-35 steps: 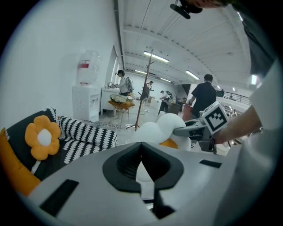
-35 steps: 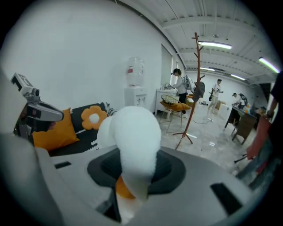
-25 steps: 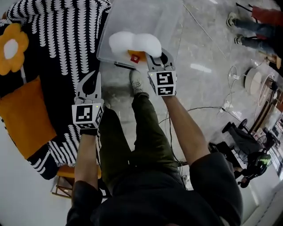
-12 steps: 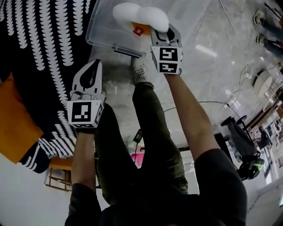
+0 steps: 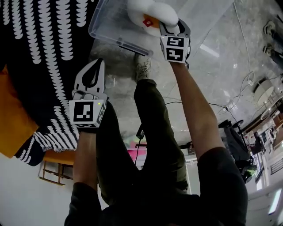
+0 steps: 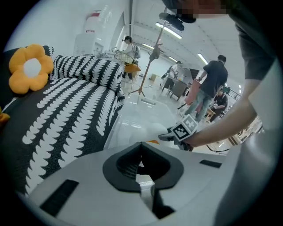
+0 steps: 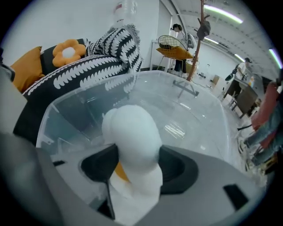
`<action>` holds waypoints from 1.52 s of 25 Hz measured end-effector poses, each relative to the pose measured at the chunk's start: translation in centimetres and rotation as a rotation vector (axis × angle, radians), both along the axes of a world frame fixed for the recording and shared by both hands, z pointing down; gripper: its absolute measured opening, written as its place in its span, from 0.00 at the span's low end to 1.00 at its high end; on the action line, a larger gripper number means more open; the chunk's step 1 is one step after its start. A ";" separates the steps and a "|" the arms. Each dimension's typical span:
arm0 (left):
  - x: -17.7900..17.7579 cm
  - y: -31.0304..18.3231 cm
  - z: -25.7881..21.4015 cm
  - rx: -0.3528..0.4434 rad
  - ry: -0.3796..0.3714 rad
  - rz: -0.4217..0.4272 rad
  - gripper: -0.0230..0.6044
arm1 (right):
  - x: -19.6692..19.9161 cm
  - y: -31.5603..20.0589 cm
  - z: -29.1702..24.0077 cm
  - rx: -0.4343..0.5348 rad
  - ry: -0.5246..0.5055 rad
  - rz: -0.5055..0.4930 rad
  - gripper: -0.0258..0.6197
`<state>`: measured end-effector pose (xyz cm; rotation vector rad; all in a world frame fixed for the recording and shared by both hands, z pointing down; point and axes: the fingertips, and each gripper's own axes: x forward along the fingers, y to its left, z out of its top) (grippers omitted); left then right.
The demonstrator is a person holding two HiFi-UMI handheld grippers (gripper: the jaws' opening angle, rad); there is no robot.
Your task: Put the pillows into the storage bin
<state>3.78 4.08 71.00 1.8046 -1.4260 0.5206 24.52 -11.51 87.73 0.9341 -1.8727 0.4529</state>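
Far left, the orange pillow (image 5: 11, 119) is on the black-and-white cover (image 5: 53, 44) just as it was a second ago, so there is more to fetch after this one. The flower pillow (image 6: 28, 68) is up there too, in my left claw's view.

My left claw (image 5: 96, 66) hasn't done a thing. It hangs low over the edge of the cover, jaws together with nothing between them, and its own view (image 6: 143, 176) shows the same.

Now the clear storage bin (image 5: 119, 42), and here's the change. A second ago the white pillow (image 5: 152, 13) was only level with the near rim. Now I've reached forward and it sits past that rim, over the inside of the bin.

On to my right claw (image 5: 173, 27). The jaws are opening right now. In its own view (image 7: 135, 170) the white pillow (image 7: 132, 137) stands between them, pinched at the waist and touching both pads, with a bit of orange showing low on its left side. Beyond it I see the bin's clear wall (image 7: 190, 114) and its bare floor.

My read is that this is the release. The soft stuffing will likely puff out and cling for a moment, so I'd expect it to drop only once the jaws are wider. After that the first pillow is in.
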 end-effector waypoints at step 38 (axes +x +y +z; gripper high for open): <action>-23.4 18.7 -56.2 0.380 -0.432 -0.708 0.04 | -29.6 8.0 -66.3 0.251 -0.571 -0.680 0.54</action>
